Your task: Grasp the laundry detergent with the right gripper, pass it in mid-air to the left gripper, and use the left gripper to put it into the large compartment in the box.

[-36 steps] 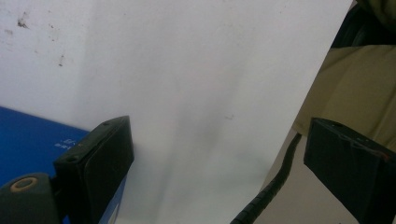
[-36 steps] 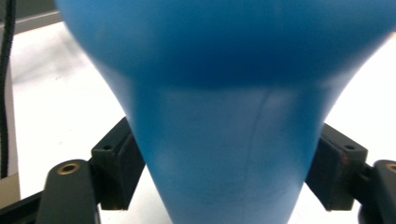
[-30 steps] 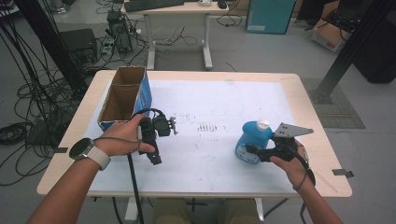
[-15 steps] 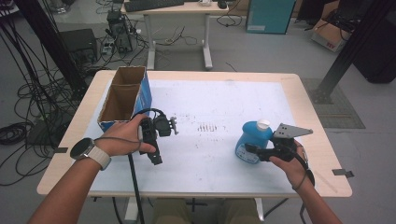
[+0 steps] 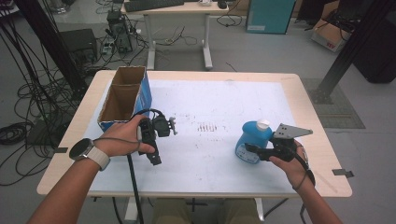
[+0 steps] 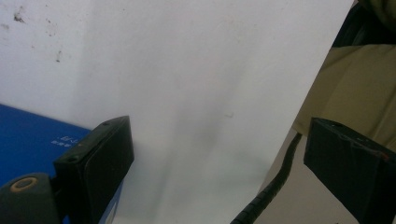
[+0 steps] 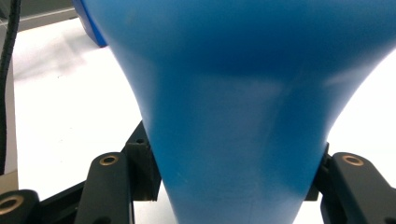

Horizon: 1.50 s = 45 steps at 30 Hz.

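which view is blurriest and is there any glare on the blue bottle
Right gripper view: the blue bottle sits so near the lens that it is soft, with pale sheen patches on its sides. Left gripper view: the white table is evenly lit, faint soft shadow, claw pads slightly blurred. High view: sharpest, flat light.

Wooden-edged desk (image 5: 322,154) with a white, ink-smudged top, standing on a grey floor (image 5: 243,51) strewn at left with black cables (image 5: 28,107); beyond it a second light desk (image 5: 177,9) on white legs, a teal cabinet (image 5: 271,16), and a cardboard carton (image 5: 334,35).
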{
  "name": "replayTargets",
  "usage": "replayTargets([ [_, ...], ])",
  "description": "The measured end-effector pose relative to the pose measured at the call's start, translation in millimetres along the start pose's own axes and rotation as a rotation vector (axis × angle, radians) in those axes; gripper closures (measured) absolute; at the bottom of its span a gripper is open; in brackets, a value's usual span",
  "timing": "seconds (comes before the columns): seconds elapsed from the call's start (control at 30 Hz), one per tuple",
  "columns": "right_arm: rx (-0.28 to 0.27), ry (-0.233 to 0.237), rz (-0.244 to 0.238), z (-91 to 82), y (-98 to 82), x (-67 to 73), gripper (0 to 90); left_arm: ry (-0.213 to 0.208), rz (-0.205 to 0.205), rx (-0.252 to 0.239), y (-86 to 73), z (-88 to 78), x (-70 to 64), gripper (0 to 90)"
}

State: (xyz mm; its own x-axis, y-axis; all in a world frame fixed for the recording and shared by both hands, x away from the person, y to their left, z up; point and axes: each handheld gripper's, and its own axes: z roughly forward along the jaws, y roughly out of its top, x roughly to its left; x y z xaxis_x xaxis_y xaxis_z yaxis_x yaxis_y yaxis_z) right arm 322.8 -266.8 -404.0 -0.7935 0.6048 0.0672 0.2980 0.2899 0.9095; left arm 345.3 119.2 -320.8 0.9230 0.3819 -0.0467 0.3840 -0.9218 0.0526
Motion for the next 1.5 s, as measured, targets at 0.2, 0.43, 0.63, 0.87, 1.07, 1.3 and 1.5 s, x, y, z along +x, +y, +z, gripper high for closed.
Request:
replayTargets([
  [0.2,-0.009,-0.004,-0.003,0.1,-1.0,0.5,41.9,0.000,0.004,0.000,1.5,0.3,0.2,8.8],
  [0.43,-0.008,-0.006,-0.004,0.1,-0.9,0.6,42.0,-0.006,0.009,0.002,1.3,0.1,0.0,8.8],
  [0.63,-0.005,-0.005,-0.011,0.0,-0.7,0.9,42.2,-0.006,0.009,0.004,0.8,0.4,-0.1,8.8],
  [0.87,-0.008,-0.004,-0.009,-0.1,-1.1,0.8,42.7,0.005,0.077,0.052,2.2,-2.4,4.4,8.8],
  [1.07,-0.005,-0.006,-0.017,-0.1,-0.6,0.7,43.4,0.008,0.089,0.060,2.3,-3.2,4.9,8.8],
  [1.3,-0.008,-0.007,-0.018,-0.3,-1.3,1.0,43.9,0.000,0.051,0.030,2.2,-1.6,2.4,8.8],
  [1.5,-0.007,-0.006,-0.015,-0.2,-1.1,0.6,44.2,0.000,0.043,0.022,2.4,-1.7,2.1,8.8],
])
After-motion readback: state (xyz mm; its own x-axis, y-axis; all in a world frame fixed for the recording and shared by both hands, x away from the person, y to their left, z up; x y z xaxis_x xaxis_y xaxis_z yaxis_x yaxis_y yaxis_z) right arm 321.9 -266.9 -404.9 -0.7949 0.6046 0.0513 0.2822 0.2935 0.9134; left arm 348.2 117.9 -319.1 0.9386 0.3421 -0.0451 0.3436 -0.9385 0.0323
